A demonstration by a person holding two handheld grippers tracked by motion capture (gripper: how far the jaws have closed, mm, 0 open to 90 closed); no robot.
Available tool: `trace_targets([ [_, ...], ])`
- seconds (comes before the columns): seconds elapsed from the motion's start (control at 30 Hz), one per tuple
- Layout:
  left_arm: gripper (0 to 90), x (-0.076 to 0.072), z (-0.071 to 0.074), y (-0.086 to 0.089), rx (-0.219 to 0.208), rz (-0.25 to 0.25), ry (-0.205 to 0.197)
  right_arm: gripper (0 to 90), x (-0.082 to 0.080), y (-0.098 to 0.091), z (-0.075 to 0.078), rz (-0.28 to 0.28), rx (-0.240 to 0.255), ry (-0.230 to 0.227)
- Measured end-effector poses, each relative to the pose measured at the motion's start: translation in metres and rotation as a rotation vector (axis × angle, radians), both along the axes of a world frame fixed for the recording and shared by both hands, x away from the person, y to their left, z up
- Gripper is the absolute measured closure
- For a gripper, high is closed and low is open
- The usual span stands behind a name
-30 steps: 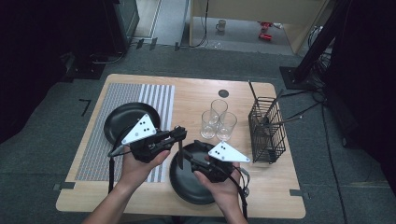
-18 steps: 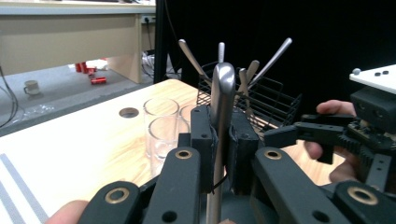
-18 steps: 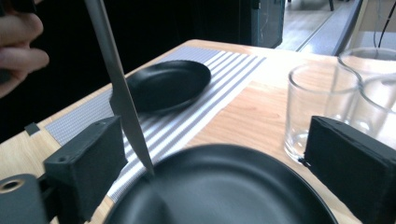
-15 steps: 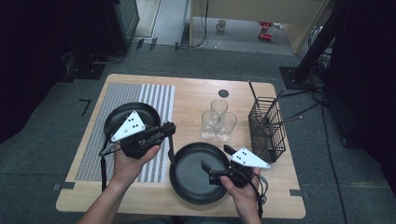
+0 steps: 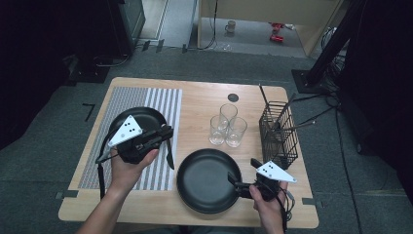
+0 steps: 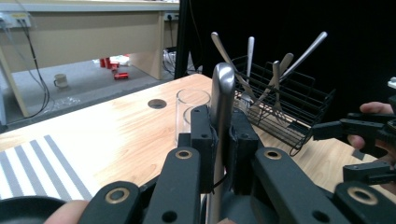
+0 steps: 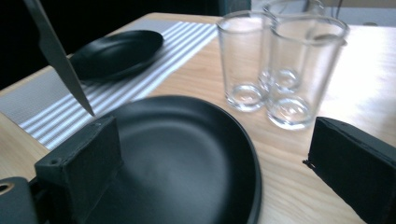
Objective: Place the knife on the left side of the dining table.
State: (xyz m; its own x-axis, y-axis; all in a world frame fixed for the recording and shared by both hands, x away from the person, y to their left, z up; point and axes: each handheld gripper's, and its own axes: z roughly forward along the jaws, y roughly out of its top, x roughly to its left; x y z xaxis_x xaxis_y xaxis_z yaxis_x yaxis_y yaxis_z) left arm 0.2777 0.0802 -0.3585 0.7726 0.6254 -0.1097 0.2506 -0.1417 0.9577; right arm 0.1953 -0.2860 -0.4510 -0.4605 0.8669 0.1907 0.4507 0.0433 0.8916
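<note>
My left gripper [image 5: 164, 134] hovers over the striped placemat [image 5: 160, 100], shut on a silver knife [image 5: 169, 158] whose blade hangs down toward the mat. In the left gripper view its jaws [image 6: 220, 140] clamp the knife's handle [image 6: 223, 88]. A large black plate [image 5: 207, 180] lies on the wood near the table's front edge. At that plate's right rim my right gripper [image 5: 246, 175] stands open; its jaws have just been opening, and no pad presses on anything. In the right gripper view the right gripper [image 7: 210, 140] has the plate [image 7: 187, 154] below and ahead, with the knife blade [image 7: 60, 60] at upper left.
A smaller black plate [image 5: 141, 117] rests on the placemat under my left hand. Three clear glasses [image 5: 226, 126] stand mid-table behind the large plate. A black wire basket [image 5: 277, 134] with cutlery sits at the right edge. A round cable hole [image 5: 233, 97] is at the back.
My right gripper let go of the large plate, opened and drew back to the right. The left hand carried the knife left, off the large plate and over the placemat.
</note>
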Motion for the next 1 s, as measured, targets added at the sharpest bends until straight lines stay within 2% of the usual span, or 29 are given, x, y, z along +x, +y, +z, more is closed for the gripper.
trace_targets([
  [0.47,85.1,0.002,-0.012,0.018,0.01,0.049,0.019,5.0,-0.011,-0.035,-0.021,-0.082,-0.039,0.045],
  [1.0,85.0,-0.003,-0.021,0.018,0.019,0.049,0.025,5.4,-0.019,-0.065,-0.05,-0.151,-0.053,0.111],
])
